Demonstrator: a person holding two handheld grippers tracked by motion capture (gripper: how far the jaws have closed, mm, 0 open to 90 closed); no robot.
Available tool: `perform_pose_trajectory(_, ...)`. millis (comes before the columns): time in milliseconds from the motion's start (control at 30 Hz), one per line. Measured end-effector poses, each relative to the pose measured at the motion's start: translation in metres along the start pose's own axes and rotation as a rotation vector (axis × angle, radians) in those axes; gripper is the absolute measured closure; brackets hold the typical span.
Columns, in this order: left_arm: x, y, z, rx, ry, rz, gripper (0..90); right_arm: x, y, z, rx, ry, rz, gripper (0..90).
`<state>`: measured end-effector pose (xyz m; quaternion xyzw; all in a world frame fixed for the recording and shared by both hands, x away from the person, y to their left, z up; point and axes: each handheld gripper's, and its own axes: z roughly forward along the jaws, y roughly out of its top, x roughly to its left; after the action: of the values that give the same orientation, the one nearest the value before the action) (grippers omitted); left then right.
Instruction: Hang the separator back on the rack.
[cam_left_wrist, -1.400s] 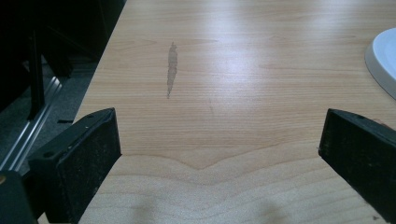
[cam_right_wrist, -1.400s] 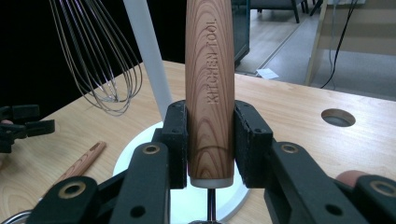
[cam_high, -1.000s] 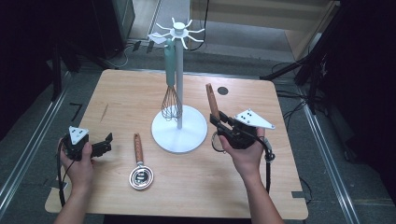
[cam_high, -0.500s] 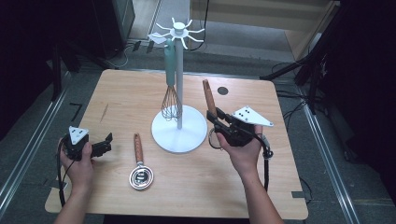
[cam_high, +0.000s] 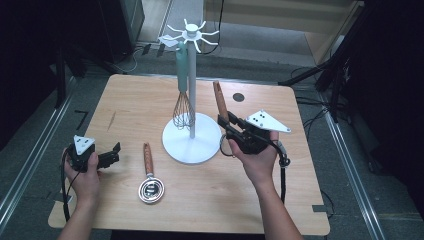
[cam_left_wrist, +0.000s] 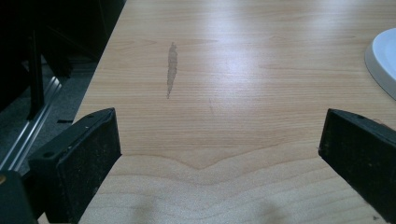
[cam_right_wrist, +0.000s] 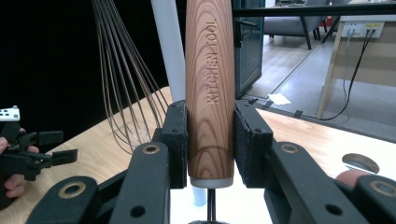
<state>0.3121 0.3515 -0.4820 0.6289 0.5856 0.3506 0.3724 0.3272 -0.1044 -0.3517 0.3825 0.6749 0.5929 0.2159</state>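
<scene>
Nearest the front edge of the bench (cam_high: 280, 210): a strainer-type utensil (cam_high: 149, 177), metal bowl toward the front, wooden handle pointing away toward the far edge; untouched, lying flat between the two hands.

Off by the front-left corner: left gripper (cam_high: 111, 156), jaws wide apart with nothing between them, just bare bench (cam_left_wrist: 233, 70) ahead in the left gripper view, plus a sliver of the white stand base (cam_left_wrist: 385, 58) at the right edge; clearly the idle one.

Right of centre: right gripper (cam_high: 226, 124) clamped on the lower end of a wooden-handled tool (cam_high: 219, 102); seen along the jaws in the right gripper view, right gripper (cam_right_wrist: 210, 140) squeezing the handle (cam_right_wrist: 210, 84) from both sides, "KITCHEN TOOL" lettering running up it; long axis close to upright, tilted a bit, top end pointing up and away toward the far edge.

Further back, mid-bench: white hanging stand (cam_high: 191, 90) on its round base, a whisk (cam_high: 183, 95) with a teal handle already hung from one of the hooks (cam_high: 195, 34) at the top; whisk wires (cam_right_wrist: 121, 79) and pole (cam_right_wrist: 170, 46) just left of the held handle in the right gripper view.

Best guess at the next bit: hanging the held tool too; hooks up above and to the left of the right gripper, so handle top needs raising and carrying leftward; right hand far nearer than left. Hanging loop not visible from here, so can't tell which end goes on.
</scene>
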Motion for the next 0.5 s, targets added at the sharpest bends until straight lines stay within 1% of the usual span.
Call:
perform_pose_trajectory(300, 0.0000, 0.0000, -0.0001, 0.001, 0.000, 0.001, 0.0, 0.0042, 0.0059, 0.0018, -0.031, 0.014, -0.006, 69.8)
perform_pose_trajectory(500, -0.0001, 0.0000, 0.0000, -0.001, 0.000, -0.002, 0.0, 0.0064, 0.0094, 0.0026, -0.038, 0.020, -0.008, 69.8)
